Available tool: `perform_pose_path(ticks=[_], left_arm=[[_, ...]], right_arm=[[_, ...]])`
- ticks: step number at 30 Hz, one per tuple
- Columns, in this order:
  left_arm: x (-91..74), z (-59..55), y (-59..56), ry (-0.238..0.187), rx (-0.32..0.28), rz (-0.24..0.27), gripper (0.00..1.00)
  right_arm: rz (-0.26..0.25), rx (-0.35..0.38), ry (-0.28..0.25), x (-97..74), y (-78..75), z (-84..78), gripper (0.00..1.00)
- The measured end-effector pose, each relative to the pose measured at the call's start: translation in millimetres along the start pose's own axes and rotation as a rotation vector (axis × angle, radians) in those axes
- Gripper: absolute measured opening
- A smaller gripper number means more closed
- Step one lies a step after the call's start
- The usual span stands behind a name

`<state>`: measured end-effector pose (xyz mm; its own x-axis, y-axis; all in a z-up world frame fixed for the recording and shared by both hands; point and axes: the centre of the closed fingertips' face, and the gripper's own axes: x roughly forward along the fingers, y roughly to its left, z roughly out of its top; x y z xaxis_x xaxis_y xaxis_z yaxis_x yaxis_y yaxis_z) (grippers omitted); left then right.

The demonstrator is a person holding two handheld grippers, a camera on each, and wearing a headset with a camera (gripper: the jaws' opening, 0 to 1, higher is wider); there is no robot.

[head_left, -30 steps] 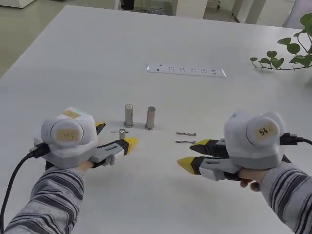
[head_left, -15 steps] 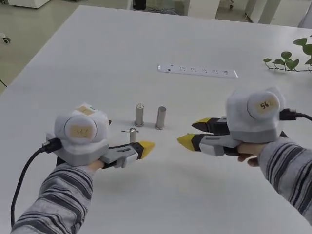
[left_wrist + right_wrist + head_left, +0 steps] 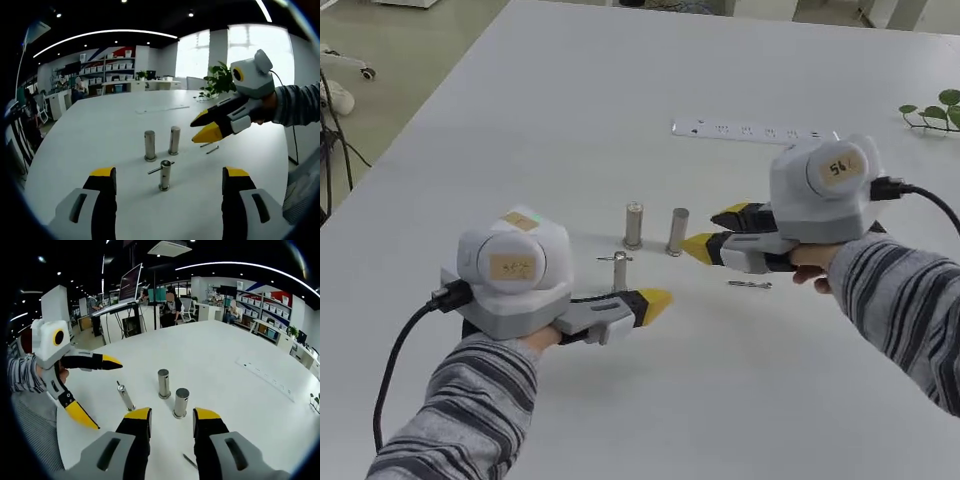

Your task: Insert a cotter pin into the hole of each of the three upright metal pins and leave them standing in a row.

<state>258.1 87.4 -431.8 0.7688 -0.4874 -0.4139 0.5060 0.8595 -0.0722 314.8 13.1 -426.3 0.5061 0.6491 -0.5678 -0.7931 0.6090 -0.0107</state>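
Head view: right gripper (image 3: 705,231) low over the table (image 3: 570,120), jaws about half spread, nothing between them. Just ahead of its tips, close but apart, stands the near bare pin (image 3: 678,231), upright. Just beyond that, farther from the tips, is the far bare pin (image 3: 634,224), also upright. Under and a little behind the right gripper's body lie the loose cotter pins (image 3: 212,149), two of them, flat on the table and side by side. Left gripper (image 3: 97,390) has its jaws wide apart and empty. Straight out from its tips, centred between them and clear of both, stands the fitted pin (image 3: 165,175), with the inserted cotter pin (image 3: 156,169) poking out sideways near its top. Judged progress: one of three done, two bare. Risks: the right gripper's lower tip is close enough that a careless swing would knock the near bare pin into its neighbour and topple both. The loose cotter pins are thin and lie flat on a smooth top, so a pinch could skid or flick them. If the left jaws close off-centre they could catch the protruding cotter pin and tip the fitted pin. The fitted pin stands out of line with the other two, so it probably needs shifting. Farther out past the right gripper are a power strip (image 3: 750,131) and a plant (image 3: 932,108), both well clear. Nothing lies between either gripper and its nearest pin.
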Motion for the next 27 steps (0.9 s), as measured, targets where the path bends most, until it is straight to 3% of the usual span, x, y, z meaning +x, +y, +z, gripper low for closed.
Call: perform_pose_path(ticks=[6, 8, 12, 27], left_arm=[[-10.3, -0.6, -2.4, 0.007, 0.006, 0.003, 0.91], [-13.7, -0.9, -4.0, 0.004, -0.013, 0.003, 0.91], [-15.6, -3.2, -6.7, 0.012, -0.036, 0.004, 0.95], [-14.9, -2.3, -15.9, 0.020, -0.022, -0.013, 0.99]], right_arm=[[-0.008, 0.040, -0.016, 14.1, -3.5, 4.6, 0.28], [-0.010, 0.053, -0.016, 22.2, -11.5, 6.1, 0.26], [-0.015, 0.060, -0.016, 29.7, -13.5, 4.0, 0.24], [-0.051, 0.092, -0.046, 42.1, -14.4, 4.6, 0.11]])
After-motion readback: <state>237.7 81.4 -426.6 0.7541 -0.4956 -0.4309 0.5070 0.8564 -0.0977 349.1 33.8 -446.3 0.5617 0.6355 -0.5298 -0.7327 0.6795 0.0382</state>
